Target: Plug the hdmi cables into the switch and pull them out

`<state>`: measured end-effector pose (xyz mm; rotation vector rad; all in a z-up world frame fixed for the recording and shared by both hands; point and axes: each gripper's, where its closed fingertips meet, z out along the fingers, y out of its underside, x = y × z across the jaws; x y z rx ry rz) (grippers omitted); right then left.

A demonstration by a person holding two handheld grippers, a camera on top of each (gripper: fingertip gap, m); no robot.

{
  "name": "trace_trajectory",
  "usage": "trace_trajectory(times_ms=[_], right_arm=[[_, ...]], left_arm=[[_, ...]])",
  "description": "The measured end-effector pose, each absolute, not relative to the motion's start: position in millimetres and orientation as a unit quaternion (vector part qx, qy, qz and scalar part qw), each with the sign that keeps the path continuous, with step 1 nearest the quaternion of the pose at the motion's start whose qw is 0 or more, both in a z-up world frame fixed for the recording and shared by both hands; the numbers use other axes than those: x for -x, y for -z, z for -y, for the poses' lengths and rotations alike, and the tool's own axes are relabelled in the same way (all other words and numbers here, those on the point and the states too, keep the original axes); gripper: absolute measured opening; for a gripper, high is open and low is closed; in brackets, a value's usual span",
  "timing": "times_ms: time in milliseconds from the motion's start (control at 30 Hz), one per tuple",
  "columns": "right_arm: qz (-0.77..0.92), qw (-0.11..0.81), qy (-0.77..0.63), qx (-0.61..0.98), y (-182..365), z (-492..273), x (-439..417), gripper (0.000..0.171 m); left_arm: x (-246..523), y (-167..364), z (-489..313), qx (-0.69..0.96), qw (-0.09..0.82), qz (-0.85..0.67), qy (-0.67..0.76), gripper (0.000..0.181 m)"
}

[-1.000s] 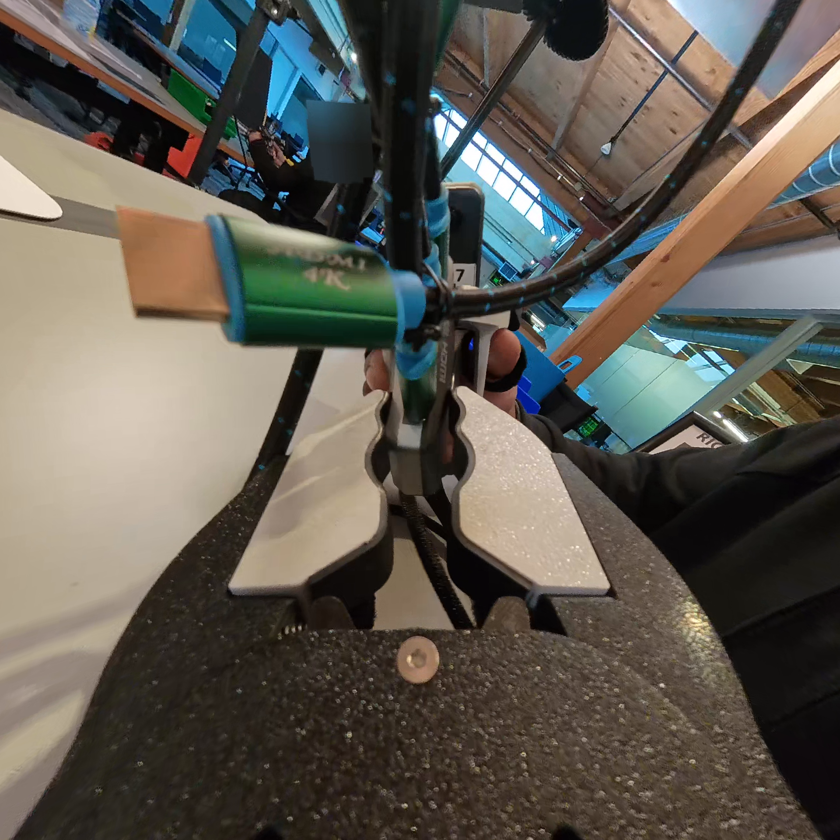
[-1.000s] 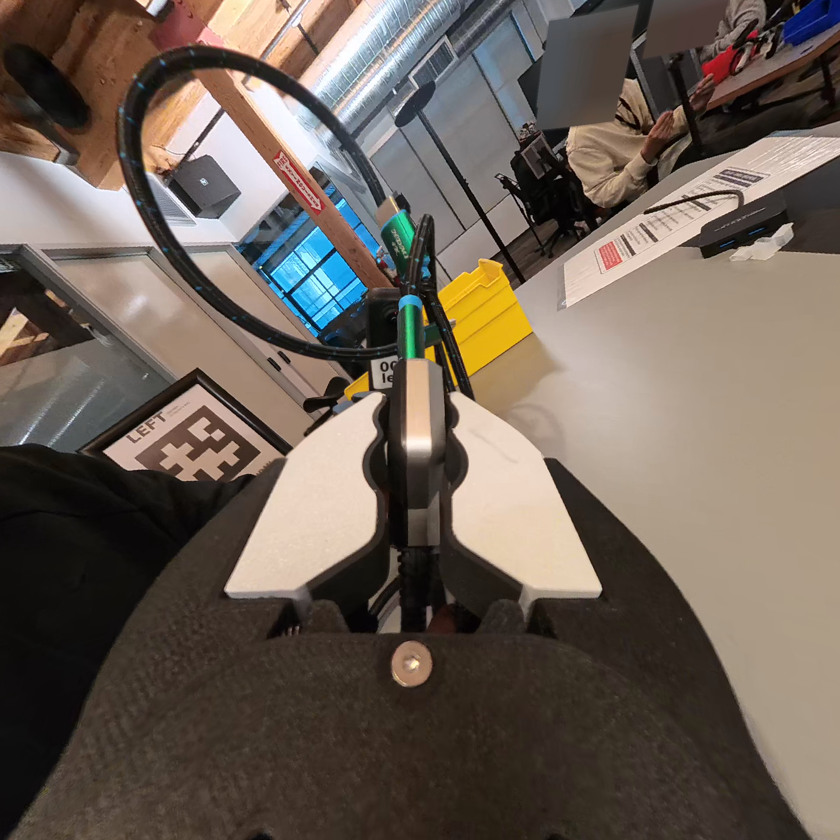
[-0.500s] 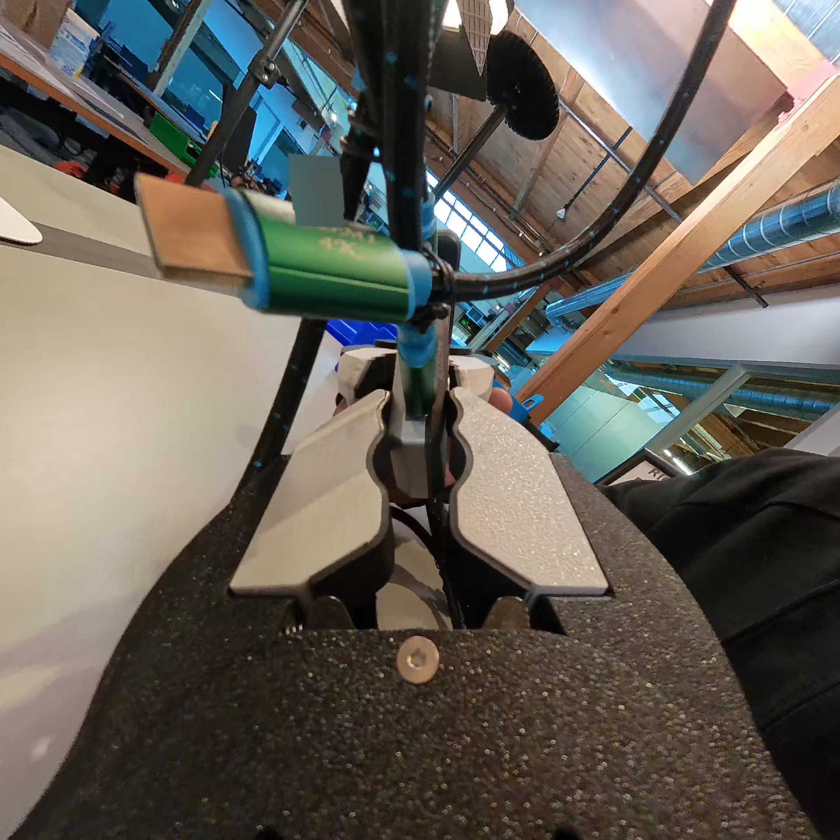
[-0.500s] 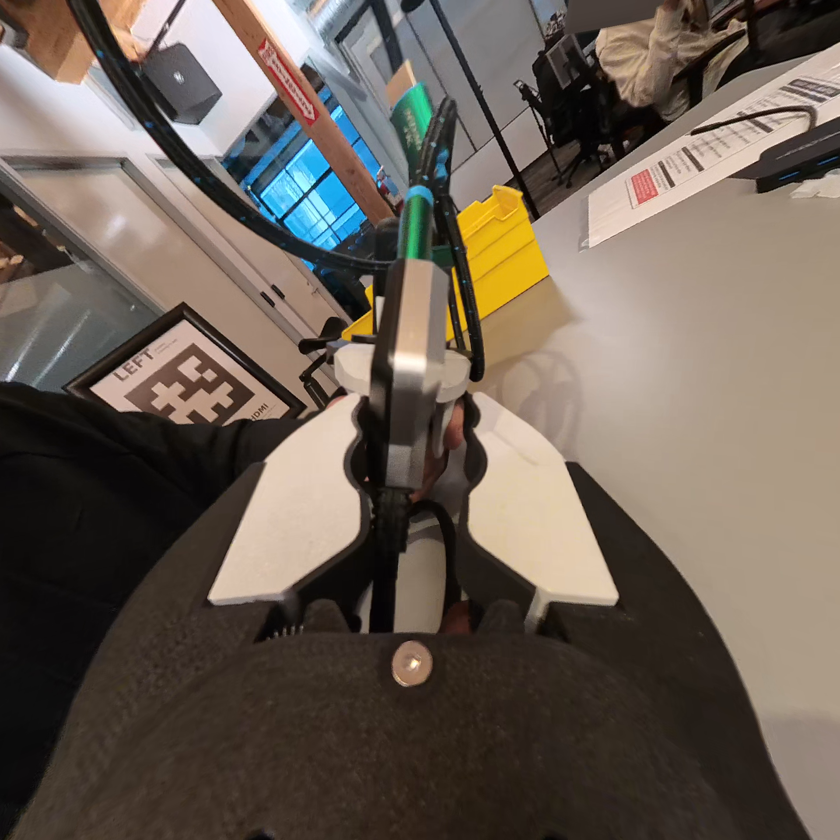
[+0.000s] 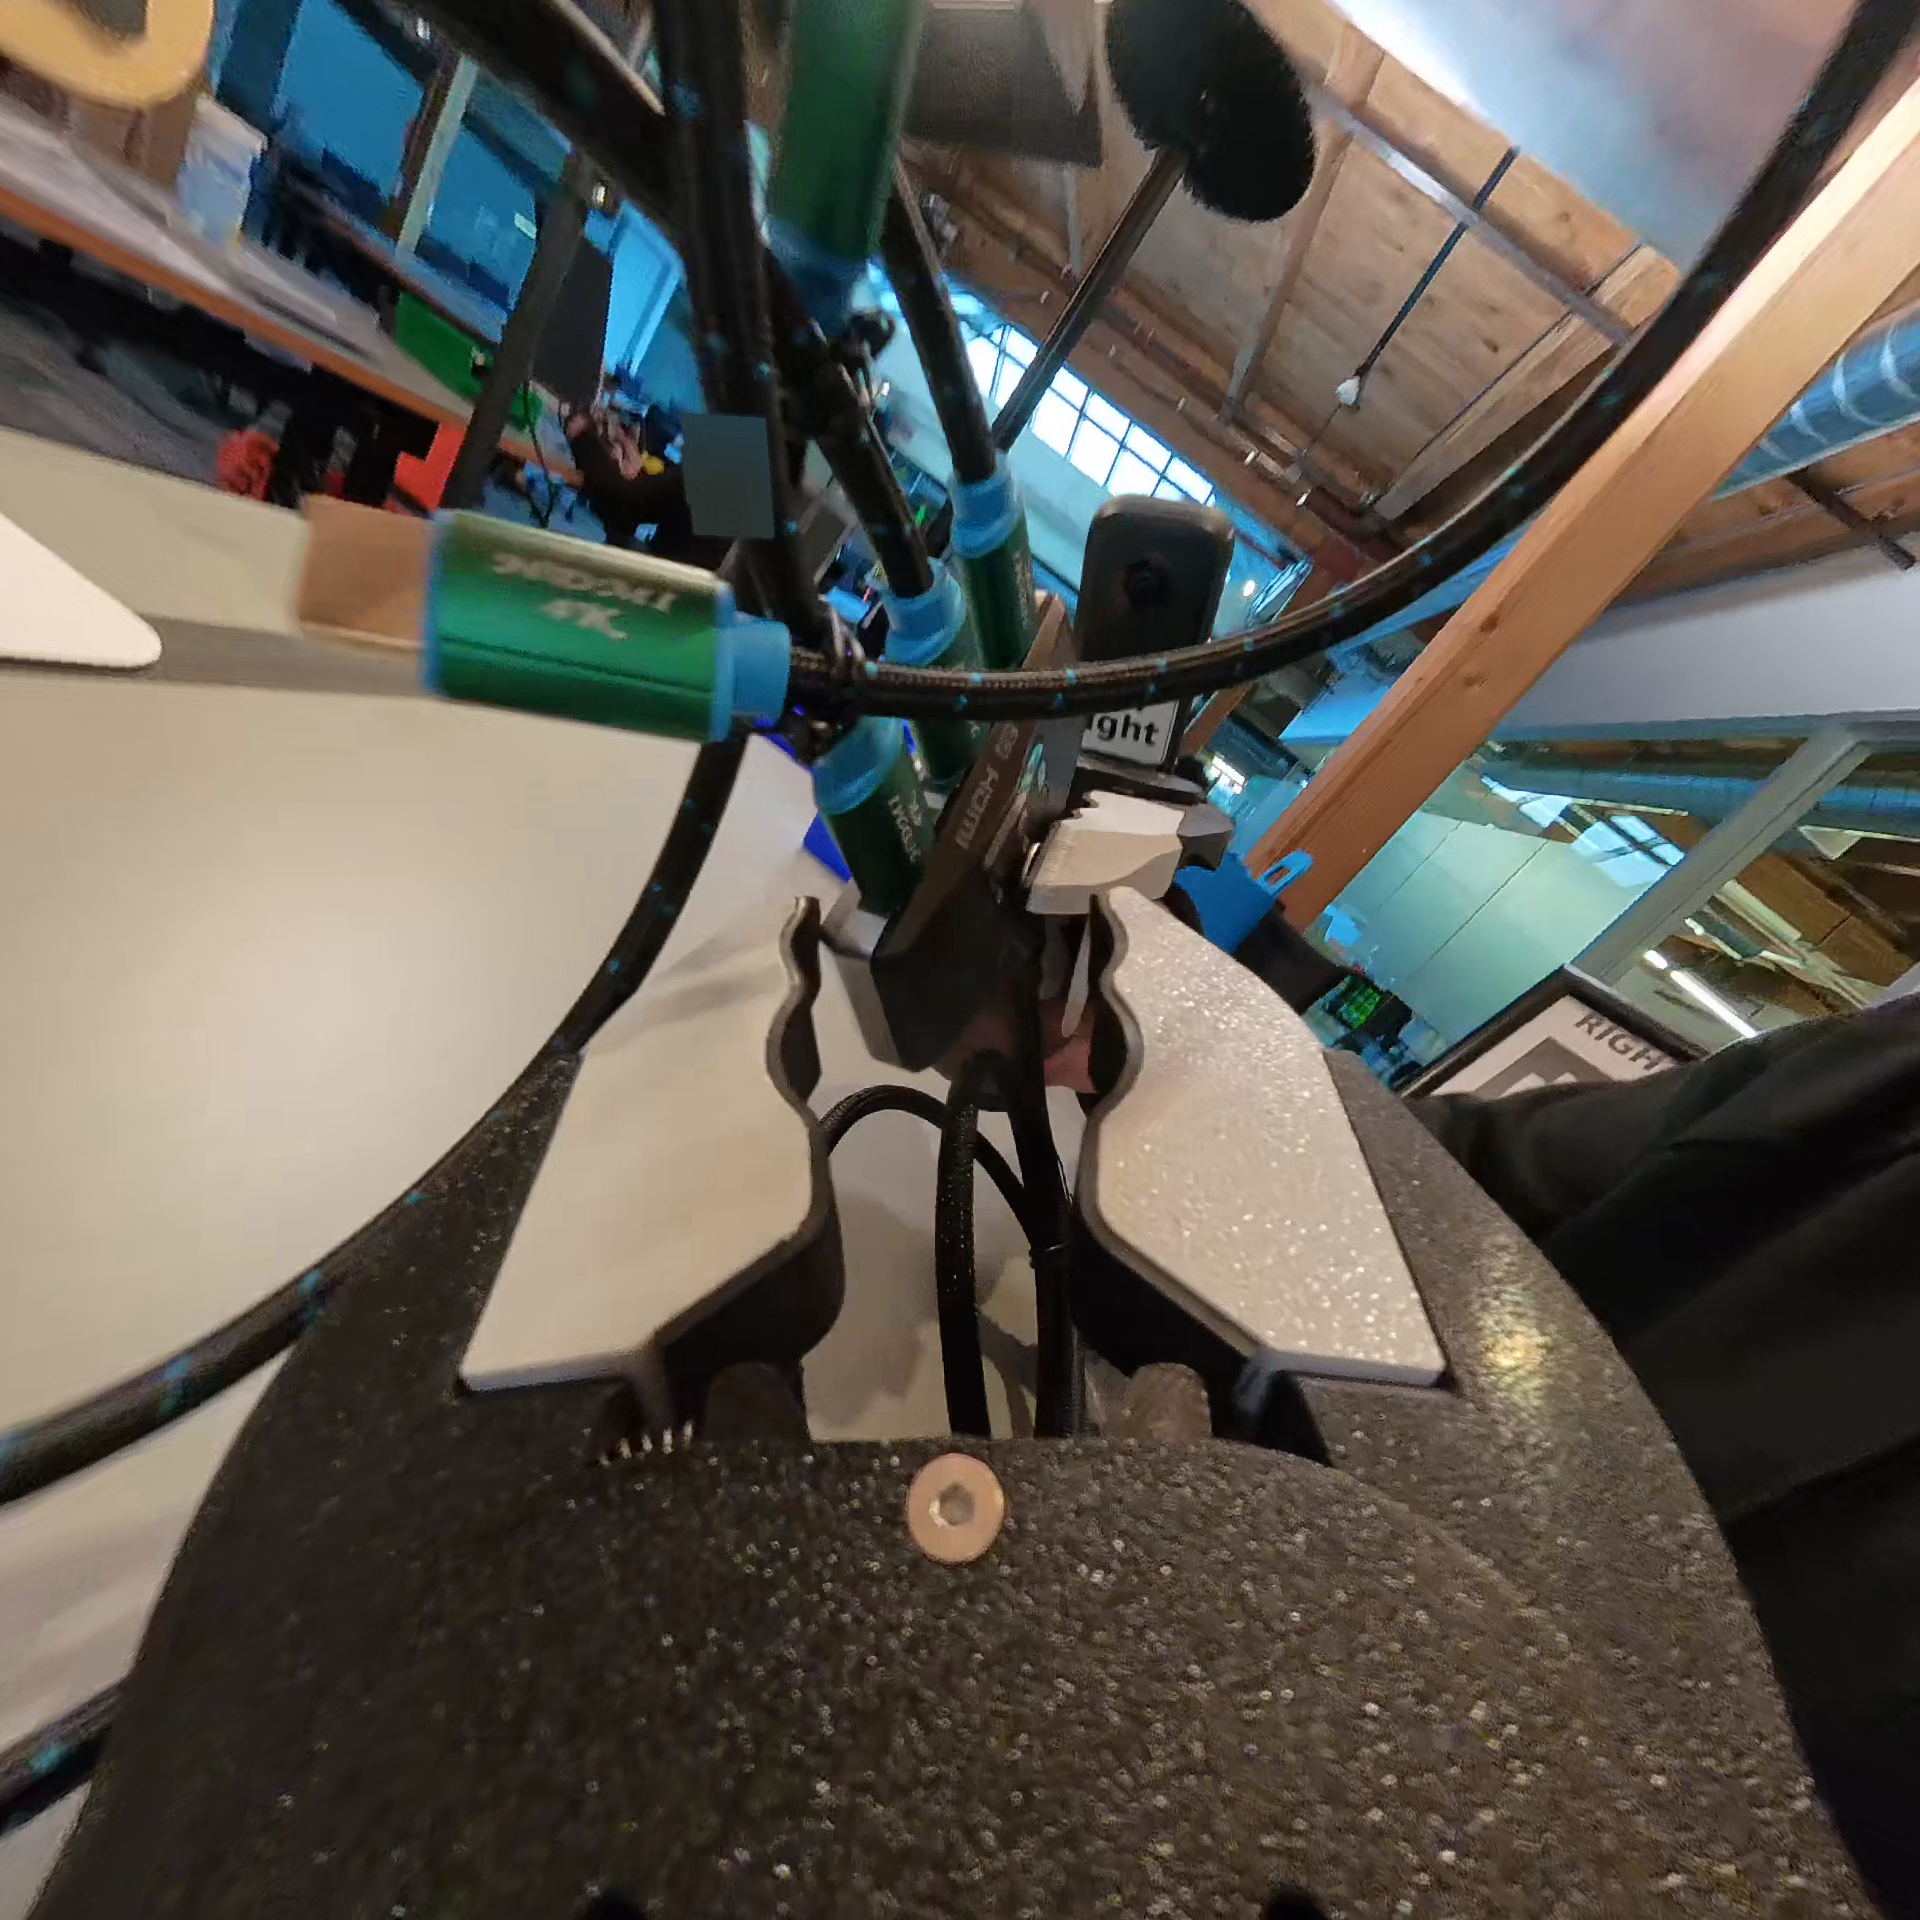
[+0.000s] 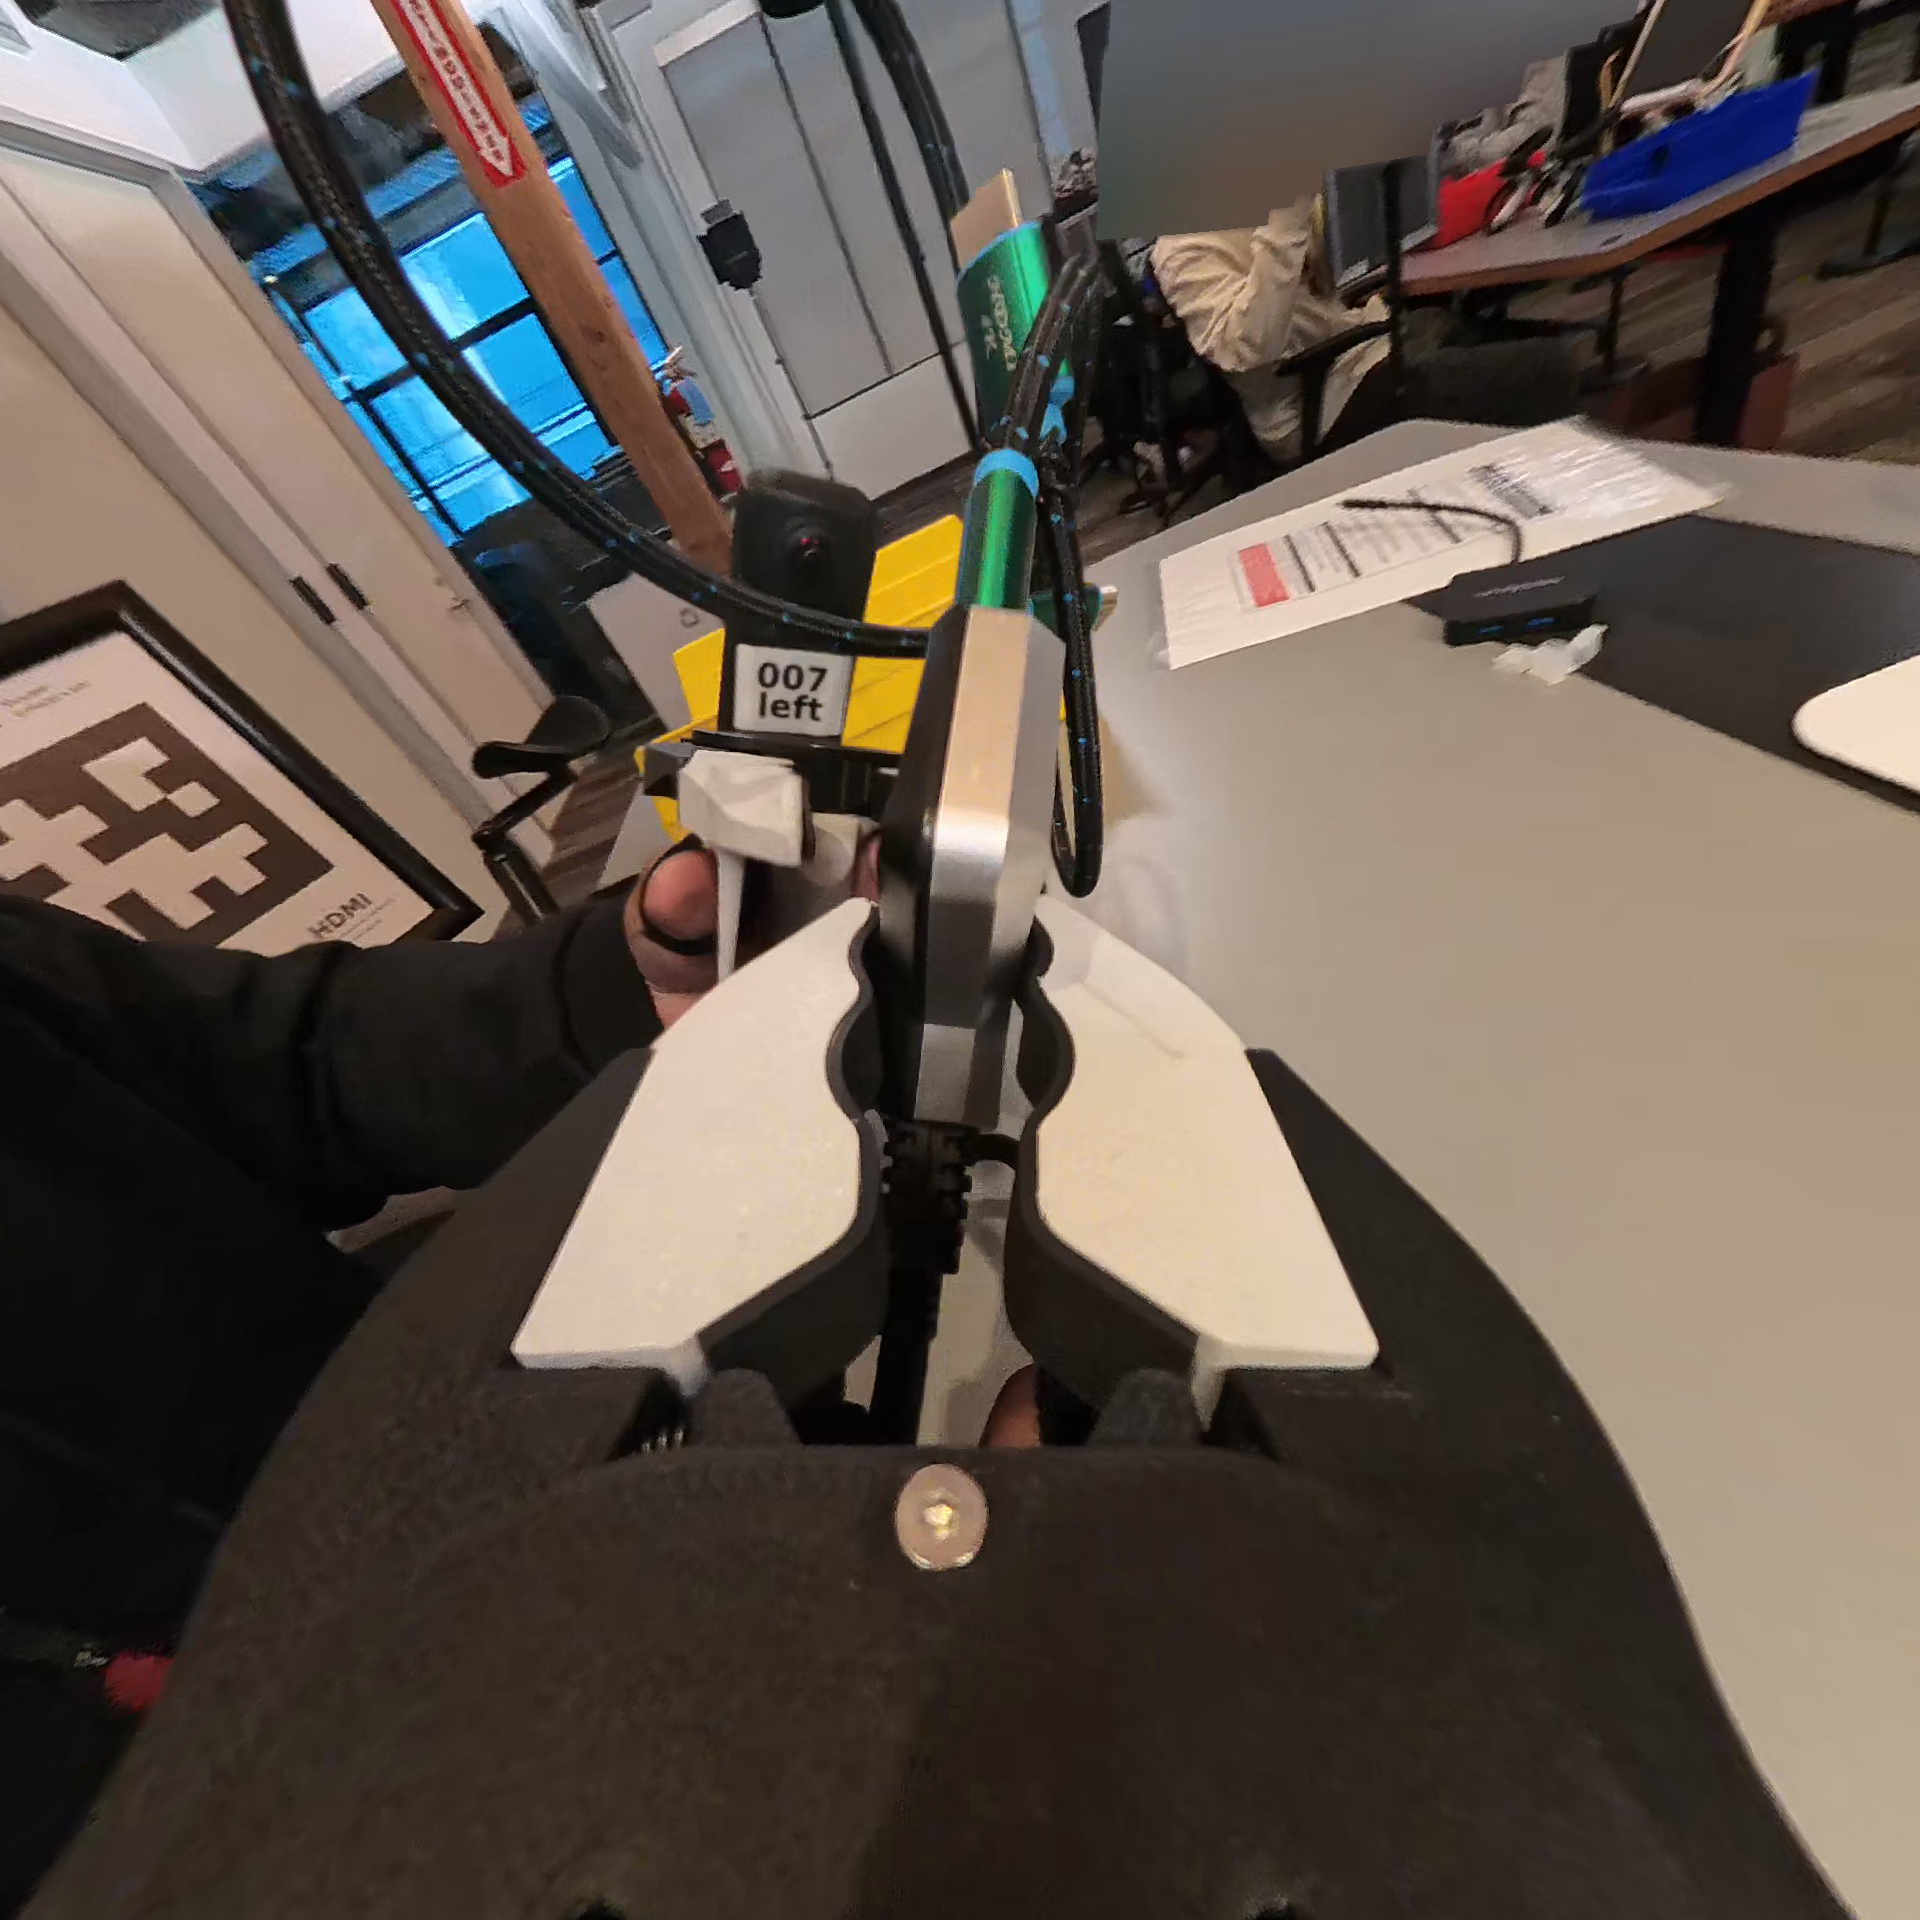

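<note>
The switch [image 6: 977, 790], a flat black and silver box, stands on edge in my right gripper [image 6: 951, 925], which is shut on it above the grey table [image 6: 1455, 1039]. A green HDMI plug [image 6: 997, 540] sits in its top end. In the left wrist view the switch [image 5: 935, 977] is tilted between the spread fingers of my left gripper [image 5: 956, 925], which is open. Two green plugs [image 5: 883, 821] are in the switch. A loose green plug [image 5: 571, 655] with a gold tip hangs to the left. Black braided cables [image 5: 1143, 675] loop overhead.
A yellow bin [image 6: 904, 613] stands behind the switch. A paper sheet [image 6: 1434, 530], a small black hub [image 6: 1517, 613] and a white pad [image 6: 1870, 727] lie at the table's far right. A framed marker board [image 6: 156, 810] leans at left. A person sits in the background. Both grippers' tips are close together, under 4 cm apart.
My left gripper's fingers have spread apart and let go of the switch. The switch has tilted and stays in the right gripper. Both views have swung.
</note>
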<state>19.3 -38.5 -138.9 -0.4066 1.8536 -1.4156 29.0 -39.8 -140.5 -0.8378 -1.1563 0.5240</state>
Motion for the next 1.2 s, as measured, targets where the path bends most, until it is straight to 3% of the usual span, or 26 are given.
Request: trace_trajectory(times_ms=[133,467,733,967,1200], right_arm=[[-0.718,0.337,0.595,0.131,113.6,16.2,2.7,0.022],[-0.687,0.215,0.690,0.076,-1.2,-88.9,71.8,0.022],[-0.723,0.007,0.690,0.009,-77.4,-181.5,162.5,0.022],[-0.785,-0.169,0.593,-0.061,-70.3,-240.6,268.0,0.022],[-0.877,-0.231,0.418,-0.049,5.6,-243.8,337.9,0.022]], left_arm=[[-44.7,112.5,43.6,0.348,0.767,0.473,-0.259,0.034],[-46.3,106.6,35.7,0.352,0.769,0.466,-0.261,0.029],[-37.5,116.7,20.3,0.375,0.758,0.473,-0.247,0.028],[-32.2,123.3,7.5,0.399,0.748,0.475,-0.239,0.028],[-26.8,132.9,1.0,0.415,0.737,0.481,-0.233,0.027]])
